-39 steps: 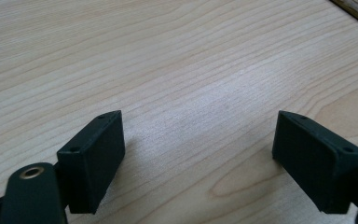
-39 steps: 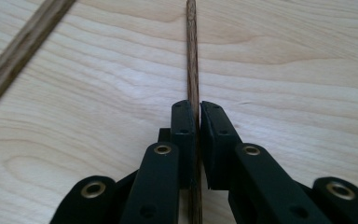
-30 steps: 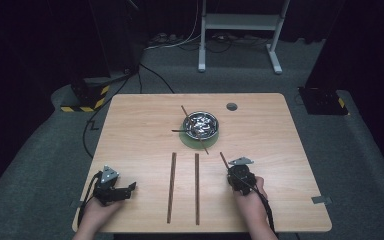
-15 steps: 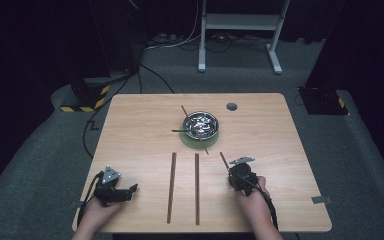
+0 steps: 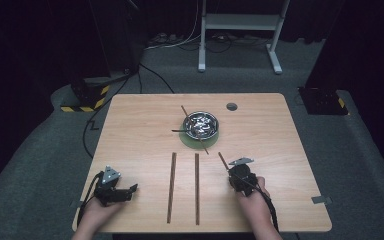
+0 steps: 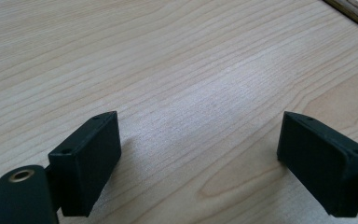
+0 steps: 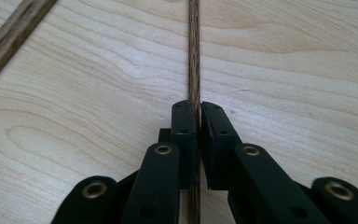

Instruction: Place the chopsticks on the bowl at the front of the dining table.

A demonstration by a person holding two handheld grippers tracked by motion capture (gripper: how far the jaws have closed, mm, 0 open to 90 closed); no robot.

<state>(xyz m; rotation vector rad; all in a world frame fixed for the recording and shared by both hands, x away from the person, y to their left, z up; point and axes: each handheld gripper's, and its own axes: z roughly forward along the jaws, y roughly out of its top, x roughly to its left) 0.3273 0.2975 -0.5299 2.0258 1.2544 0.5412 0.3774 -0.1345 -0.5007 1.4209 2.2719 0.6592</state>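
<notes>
Sticks are the matter here. Left of the bowl [image 5: 203, 125], my left gripper [image 5: 125, 192] rests spread wide and empty on the counter [image 5: 290, 165]. Nearer me than the bowl, two sticks [image 5: 171, 186] lie parallel. My right gripper [image 7: 196, 123] clamps a thin stick [image 7: 194, 56]; so narrow a pinch could let it swivel or slip.

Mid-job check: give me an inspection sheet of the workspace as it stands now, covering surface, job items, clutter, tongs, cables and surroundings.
Surface: light wooden table, bare grain under the left tongs.
Job's things: shiny metal bowl on a round green mat, thin sticks poking from it; two long dark wooden sticks lying parallel at front centre.
Clutter: small grey disc near the far edge.
Grippers: left tongs open over bare wood; right tongs shut on a thin dark wooden stick.
Cables: black cable trailing from the right tongs; more cables on the floor.
Surroundings: grey carpet, white stand legs, yellow-and-black striped block.
</notes>
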